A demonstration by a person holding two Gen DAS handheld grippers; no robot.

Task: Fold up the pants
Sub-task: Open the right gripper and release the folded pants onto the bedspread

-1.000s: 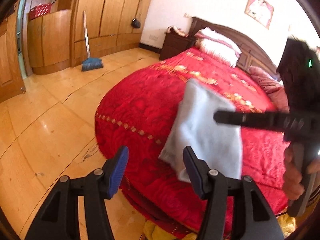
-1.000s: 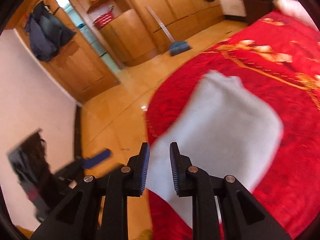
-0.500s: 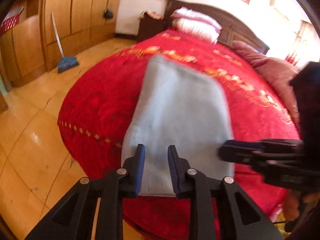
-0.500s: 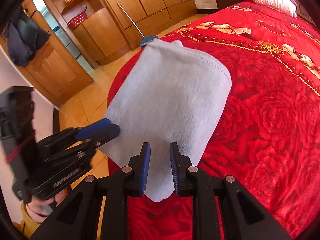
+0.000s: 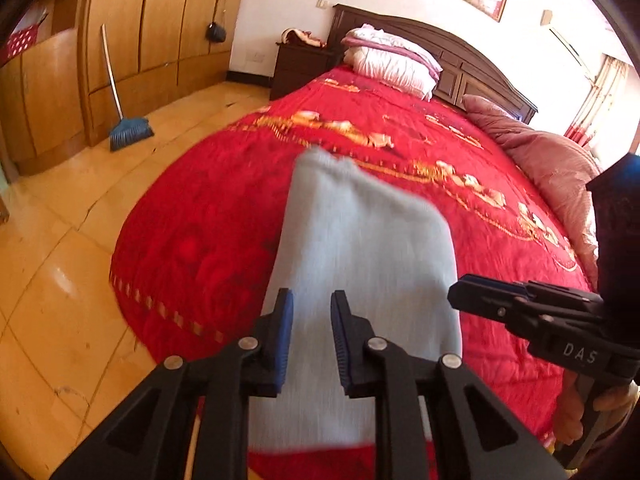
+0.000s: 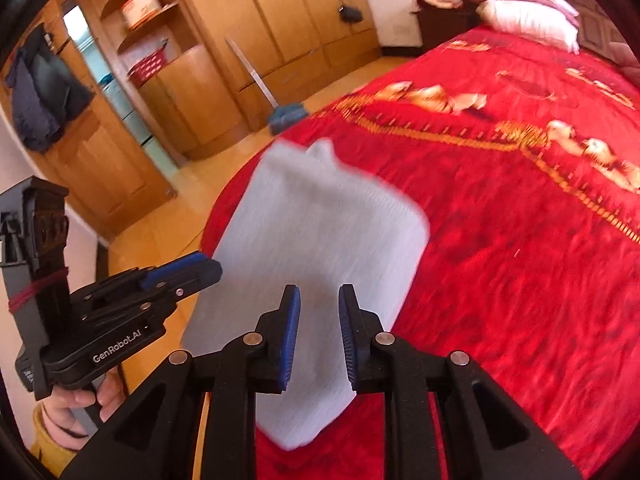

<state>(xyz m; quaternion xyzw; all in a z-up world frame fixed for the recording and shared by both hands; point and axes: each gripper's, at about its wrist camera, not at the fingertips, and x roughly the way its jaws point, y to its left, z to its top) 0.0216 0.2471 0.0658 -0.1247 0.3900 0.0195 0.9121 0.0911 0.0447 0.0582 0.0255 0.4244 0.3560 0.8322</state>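
The light grey pants (image 5: 360, 264) lie folded into a long strip on the red bedspread (image 5: 208, 216), near the foot end; they also show in the right wrist view (image 6: 320, 248). My left gripper (image 5: 311, 320) is above the near end of the pants, jaws narrowly apart, with nothing between the pads. My right gripper (image 6: 319, 320) is above the near right part of the pants, jaws narrowly apart and empty. Each gripper shows in the other's view: the right one (image 5: 464, 292) at the pants' right edge, the left one (image 6: 208, 268) at their left edge.
The red bedspread (image 6: 520, 240) covers a big bed with a white pillow (image 5: 392, 60) and a dark headboard (image 5: 460, 52). A pink quilt (image 5: 548, 160) lies at the right. A blue broom (image 5: 130, 132) leans on wooden wardrobes (image 5: 152, 24). Tiled floor (image 5: 52, 272) lies left of the bed.
My left gripper narrowed from wide open and swung over the near end of the pants. Both grippers drew back slightly. The pants stay flat on the bed.
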